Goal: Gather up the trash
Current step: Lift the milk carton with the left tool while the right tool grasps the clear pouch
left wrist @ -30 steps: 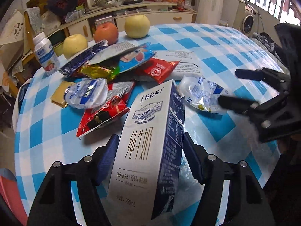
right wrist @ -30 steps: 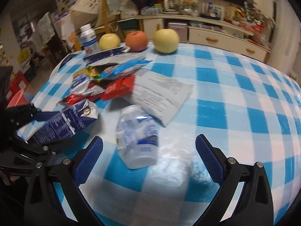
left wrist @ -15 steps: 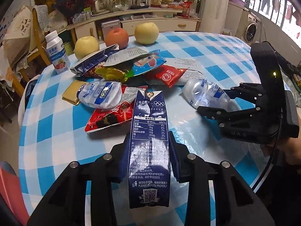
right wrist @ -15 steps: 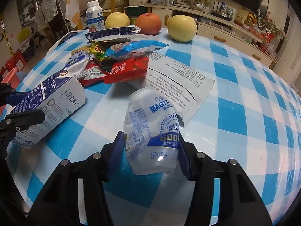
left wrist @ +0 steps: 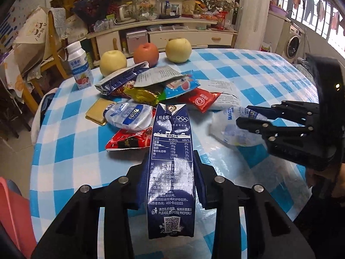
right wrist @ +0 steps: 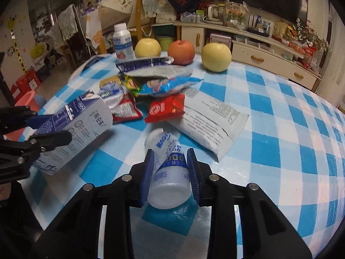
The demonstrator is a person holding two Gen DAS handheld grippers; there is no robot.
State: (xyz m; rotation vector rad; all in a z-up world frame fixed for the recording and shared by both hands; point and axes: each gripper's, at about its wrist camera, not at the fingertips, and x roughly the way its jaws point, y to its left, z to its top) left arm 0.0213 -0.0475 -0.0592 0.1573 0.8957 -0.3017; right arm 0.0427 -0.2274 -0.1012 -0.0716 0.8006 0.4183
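Working over the desk (right wrist: 280, 116) in its blue-and-white check cloth. Wrapper heap (left wrist: 151, 90) sits mid-desk, a grey printed pouch (right wrist: 207, 120) at its edge; three fruits (left wrist: 146, 54) beyond. My left gripper (left wrist: 170, 172): jaws narrow, clamped on the dark blue milk carton (left wrist: 171, 164), lifted off the cloth, top end pointing at the heap. My right gripper (right wrist: 170, 168): jaws have just been closing, now pinching the squashed white yogurt bottle (right wrist: 170, 168), base toward me.
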